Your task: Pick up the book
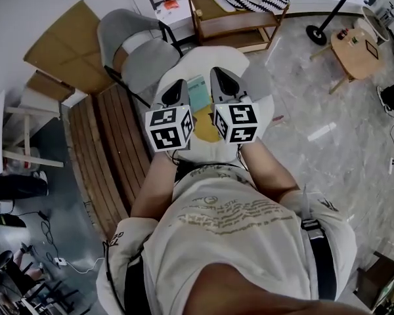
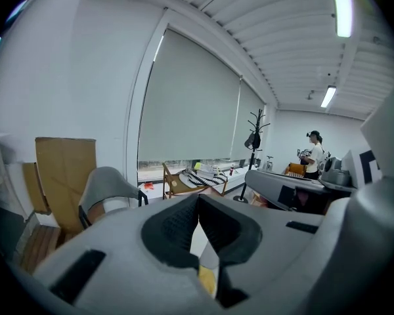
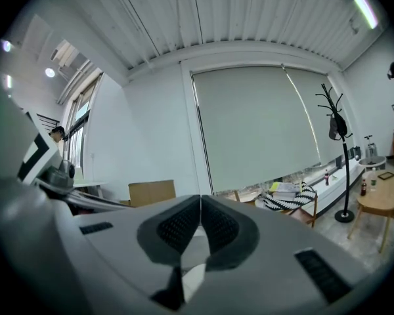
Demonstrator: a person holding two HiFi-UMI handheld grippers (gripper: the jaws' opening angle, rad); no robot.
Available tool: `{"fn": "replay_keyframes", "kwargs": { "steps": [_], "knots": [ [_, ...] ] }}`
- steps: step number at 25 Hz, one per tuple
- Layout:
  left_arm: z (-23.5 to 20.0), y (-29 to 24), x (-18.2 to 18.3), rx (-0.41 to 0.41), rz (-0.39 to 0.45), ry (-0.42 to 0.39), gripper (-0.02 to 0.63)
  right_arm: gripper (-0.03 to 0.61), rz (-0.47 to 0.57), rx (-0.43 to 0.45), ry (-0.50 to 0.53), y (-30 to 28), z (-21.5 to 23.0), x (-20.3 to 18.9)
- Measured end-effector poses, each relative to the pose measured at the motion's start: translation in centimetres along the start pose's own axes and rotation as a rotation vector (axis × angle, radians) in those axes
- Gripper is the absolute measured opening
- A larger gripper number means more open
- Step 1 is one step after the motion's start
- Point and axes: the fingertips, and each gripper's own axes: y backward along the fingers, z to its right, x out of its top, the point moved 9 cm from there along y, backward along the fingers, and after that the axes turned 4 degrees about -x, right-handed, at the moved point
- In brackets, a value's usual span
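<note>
A teal book [image 1: 198, 92] lies on a white round table [image 1: 184, 61], with a yellow item [image 1: 205, 125] just nearer to me on the same top. In the head view both grippers hover over the table on either side of the book. My left gripper [image 1: 181, 85] is to the left of the book and my right gripper [image 1: 218, 74] to the right. The left gripper [image 2: 198, 199] has its dark pads meeting at the tip, with nothing between them. The right gripper [image 3: 201, 199] is likewise shut and empty. Neither gripper view shows the book itself.
A grey chair [image 1: 141, 51] stands against the table's far left. Behind it is a wooden rack [image 1: 240, 18] with a striped cloth and books. A slatted wooden bench [image 1: 111, 143] runs along the left. A round wooden side table [image 1: 358, 48] and a coat stand base [image 1: 316, 35] are at the far right.
</note>
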Motion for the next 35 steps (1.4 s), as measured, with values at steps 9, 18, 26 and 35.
{"fn": "replay_keyframes", "kwargs": {
  "steps": [9, 18, 26, 35],
  "knots": [
    [-7.3, -2.1, 0.1, -0.053, -0.054, 0.022, 0.02, 0.028, -0.027, -0.051, 0.012, -5.6, -3.8, -0.9],
    [-13.3, -5.8, -3.7, -0.141, -0.166, 0.053, 0.02, 0.028, -0.108, -0.114, 0.027, -9.8, -5.8, -4.8],
    [-16.0, -10.1, -9.2, -0.246, -0.273, 0.049, 0.02, 0.028, -0.183, -0.172, 0.042, -12.5, -6.5, -10.2],
    [-20.3, -15.5, -15.6, -0.284, -0.363, 0.036, 0.02, 0.028, -0.309, -0.264, 0.015, -14.0, -5.6, -17.9]
  ]
}}
